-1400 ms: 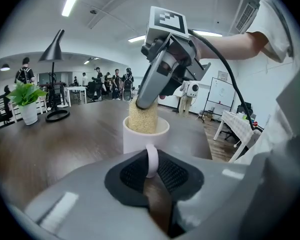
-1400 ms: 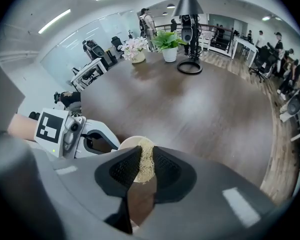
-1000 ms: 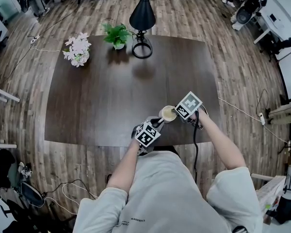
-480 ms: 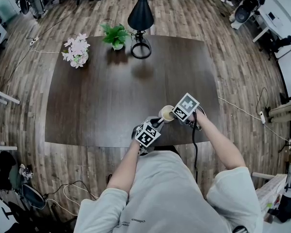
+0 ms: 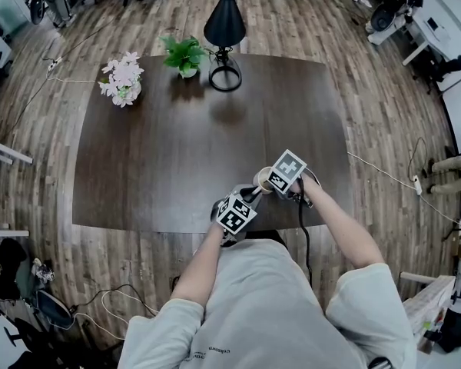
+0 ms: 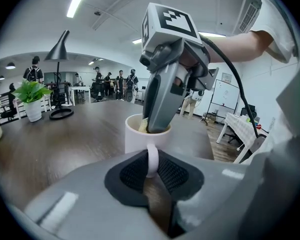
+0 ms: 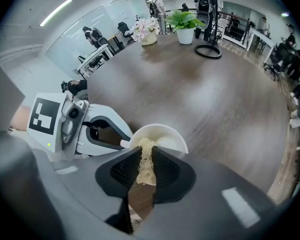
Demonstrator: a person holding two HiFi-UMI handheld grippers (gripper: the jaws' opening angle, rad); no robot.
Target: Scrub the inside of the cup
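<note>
The right gripper (image 7: pixel 146 154) has its jaws drawn in close on a tan, fibrous scrubbing pad (image 7: pixel 144 168). The pad is pinched between the dark ribbed faces, and its far end dips over the rim into the white cup (image 7: pixel 166 135). The left gripper (image 6: pixel 151 165) has its jaws closed on the cup's handle (image 6: pixel 152 158), which stands upright between them, so the cup is steadied from the near side while the other tool comes in from above. In the left gripper view the right gripper slants down into the cup's mouth, with a bit of the tan pad showing at the rim. The cup appears to stand on the dark wooden table (image 5: pixel 177 152), close to its near edge and a little right of centre, just in front of the person. At the far edge, well apart from the work, are a black lamp (image 5: pixel 225 33), a small green plant (image 5: pixel 186 55) and, further left, a vase of pale flowers (image 5: pixel 121 79). As to progress, the scrubbing looks to be under way, with the pad inside the cup and the cup held fast. How much of the inside is already done cannot be told, since no suds, water or dirt show. What seems left is working the pad round the wall and the bottom, then lifting it out.
</note>
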